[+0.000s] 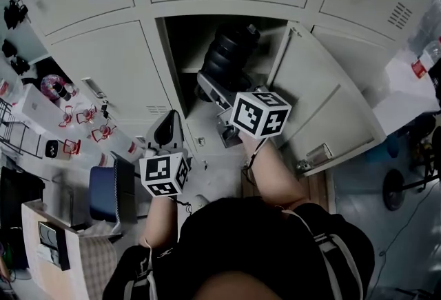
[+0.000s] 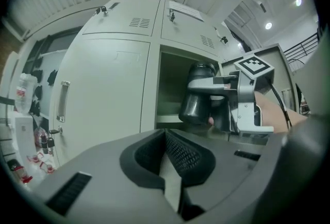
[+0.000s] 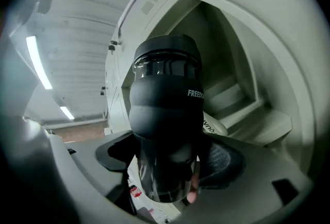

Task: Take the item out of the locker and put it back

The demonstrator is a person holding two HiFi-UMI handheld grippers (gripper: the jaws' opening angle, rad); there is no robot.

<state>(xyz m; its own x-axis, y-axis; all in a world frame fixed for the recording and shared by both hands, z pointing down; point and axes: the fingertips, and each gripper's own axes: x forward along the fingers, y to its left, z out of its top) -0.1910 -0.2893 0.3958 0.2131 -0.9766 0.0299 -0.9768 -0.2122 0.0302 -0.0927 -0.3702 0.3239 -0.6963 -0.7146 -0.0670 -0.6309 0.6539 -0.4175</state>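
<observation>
One black bottle [image 3: 166, 109] in right gripper [image 3: 170, 160], locker [image 3: 242, 89] open, left gripper [image 2: 171, 166] closed

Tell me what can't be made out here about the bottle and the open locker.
1. Print on the black bottle: in the right gripper view only its start shows, the rest curves out of sight. It is too small in the head view.
2. White object behind it: mostly hidden by the bottle.
3. Locker interior: dark in the head view, blocked by the bottle and the right hand-held gripper.

Open pale-grey metal locker compartment [image 1: 165, 57] with an inner shelf [image 2: 166, 118].
A white rounded printed object [image 3: 215, 125] lies low inside it.
</observation>
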